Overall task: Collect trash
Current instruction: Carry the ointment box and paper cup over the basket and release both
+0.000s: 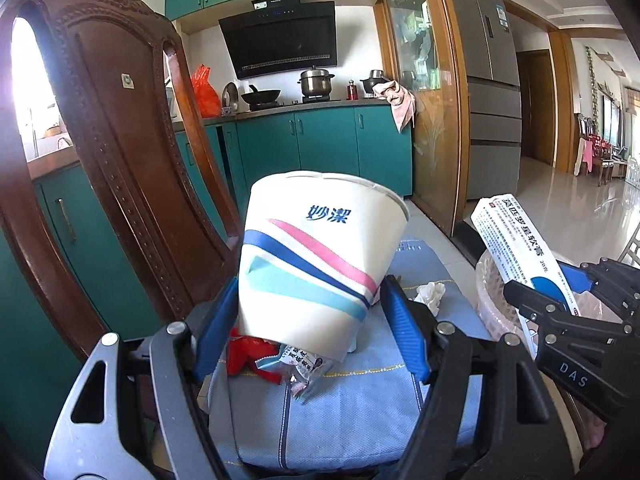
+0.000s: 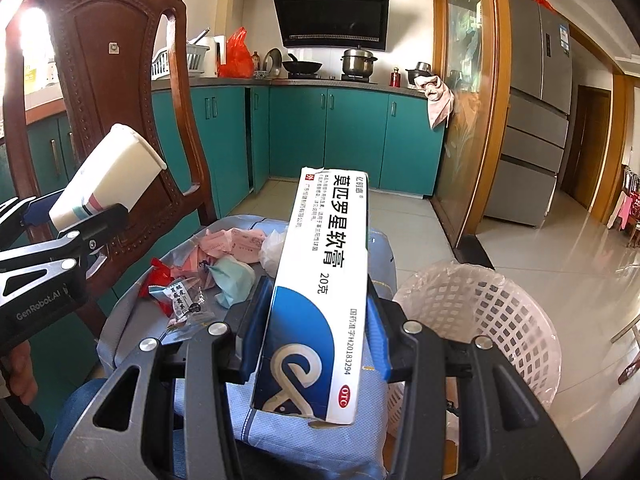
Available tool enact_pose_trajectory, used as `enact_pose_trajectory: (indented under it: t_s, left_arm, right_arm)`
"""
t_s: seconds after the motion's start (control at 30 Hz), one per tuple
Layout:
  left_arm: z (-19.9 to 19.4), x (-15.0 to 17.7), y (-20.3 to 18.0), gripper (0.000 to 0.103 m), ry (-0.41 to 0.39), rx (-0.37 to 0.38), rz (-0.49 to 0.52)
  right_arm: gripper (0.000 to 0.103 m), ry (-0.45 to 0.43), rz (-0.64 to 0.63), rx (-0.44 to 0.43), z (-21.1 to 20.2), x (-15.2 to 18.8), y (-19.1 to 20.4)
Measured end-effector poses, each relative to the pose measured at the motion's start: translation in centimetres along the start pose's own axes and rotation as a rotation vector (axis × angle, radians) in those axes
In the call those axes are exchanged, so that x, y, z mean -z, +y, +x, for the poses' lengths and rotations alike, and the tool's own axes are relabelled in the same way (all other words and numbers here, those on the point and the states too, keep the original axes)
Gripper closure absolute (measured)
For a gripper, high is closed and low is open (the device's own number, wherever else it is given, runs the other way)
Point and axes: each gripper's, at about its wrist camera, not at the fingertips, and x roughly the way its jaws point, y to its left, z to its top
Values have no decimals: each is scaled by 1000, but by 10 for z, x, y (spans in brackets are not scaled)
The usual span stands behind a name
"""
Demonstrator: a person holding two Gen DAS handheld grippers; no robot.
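My left gripper [image 1: 310,312] is shut on a white paper cup [image 1: 316,256] with pink and blue stripes, held tilted above the blue seat cushion [image 1: 360,412]. The cup also shows in the right wrist view [image 2: 106,176]. My right gripper [image 2: 316,320] is shut on a long white and blue ointment box [image 2: 320,292], held above the cushion [image 2: 288,436] beside a white mesh basket [image 2: 500,312] lined with a plastic bag. The box [image 1: 520,248] shows over the basket [image 1: 492,304] in the left wrist view. Loose wrappers [image 2: 180,296], a red scrap [image 2: 158,274] and crumpled paper [image 2: 234,276] lie on the cushion.
A carved wooden chair back [image 1: 120,152] rises at the left behind the cushion. Teal kitchen cabinets [image 2: 352,136] and a stove with pots stand beyond. A grey fridge [image 2: 532,120] and tiled floor [image 2: 560,248] lie to the right.
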Motion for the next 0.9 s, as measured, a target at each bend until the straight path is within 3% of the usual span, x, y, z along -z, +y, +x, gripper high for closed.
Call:
enact_pose_trajectory:
  t_s: [0.9]
  left_arm:
    - [-3, 4, 5, 31, 0, 5, -28]
  right_arm:
    - [59, 0, -4, -10, -5, 0, 5]
